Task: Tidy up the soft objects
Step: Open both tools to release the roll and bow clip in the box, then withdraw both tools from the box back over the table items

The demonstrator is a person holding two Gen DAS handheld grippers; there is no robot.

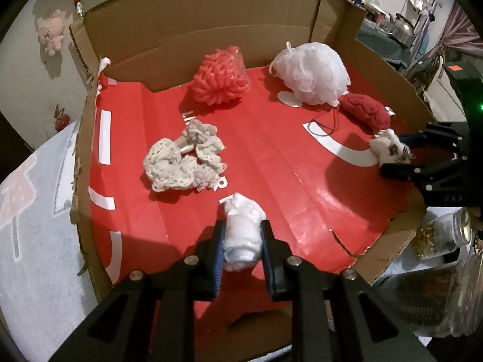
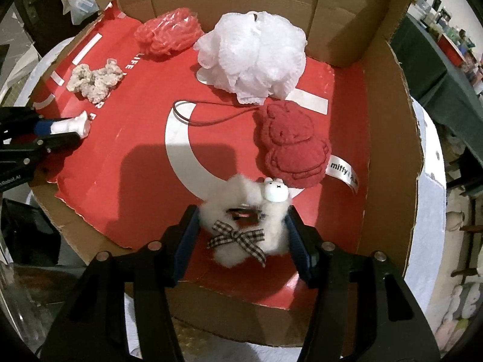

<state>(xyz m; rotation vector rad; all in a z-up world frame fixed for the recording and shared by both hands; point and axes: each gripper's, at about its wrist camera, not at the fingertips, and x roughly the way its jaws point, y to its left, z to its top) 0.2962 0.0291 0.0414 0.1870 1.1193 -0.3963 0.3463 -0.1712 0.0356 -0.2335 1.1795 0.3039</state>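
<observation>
Left wrist view. Six soft items counted. The left gripper (image 1: 243, 241) is clamped on one white wad (image 1: 243, 232), a fluffy, roll-shaped piece squeezed between the blue pads, held over the front of the red sheet (image 1: 271, 157). One cream crochet bundle (image 1: 184, 163), lacy and ruffled, lies left of centre. One pink loofah (image 1: 222, 78), coarse looped mesh, sits at the back. One white pouf (image 1: 314, 72), fine gathered netting, sits beside it to the right, with one red plush (image 1: 366, 113) touching its lower right edge. A thin dark cord (image 1: 324, 126) loops out from the plush. At the right edge the right gripper (image 1: 395, 154) holds one fuzzy toy (image 1: 389, 149). The sheet lines a cardboard box (image 1: 211, 21) with raised walls. Two glass jars (image 1: 446, 241) stand outside the box at the right.

Right wrist view. The same six items appear. The right gripper (image 2: 244, 223) is closed against both sides of the fuzzy toy (image 2: 241, 214), white fleece with a small smooth face and one checked bow (image 2: 235, 238), over the near edge of the sheet (image 2: 135, 126). The plush (image 2: 291, 150), flat, stitched and rabbit-shaped, lies just beyond with a "miffy" tag (image 2: 342, 173). The pouf (image 2: 253, 57) is behind it, the loofah (image 2: 169, 34) to its left, and the crochet bundle (image 2: 96, 80) far left. The left gripper (image 2: 65, 131) enters from the left, pinching the wad (image 2: 74, 125). A clear bag (image 2: 80, 1) lies outside the box (image 2: 389, 138).
</observation>
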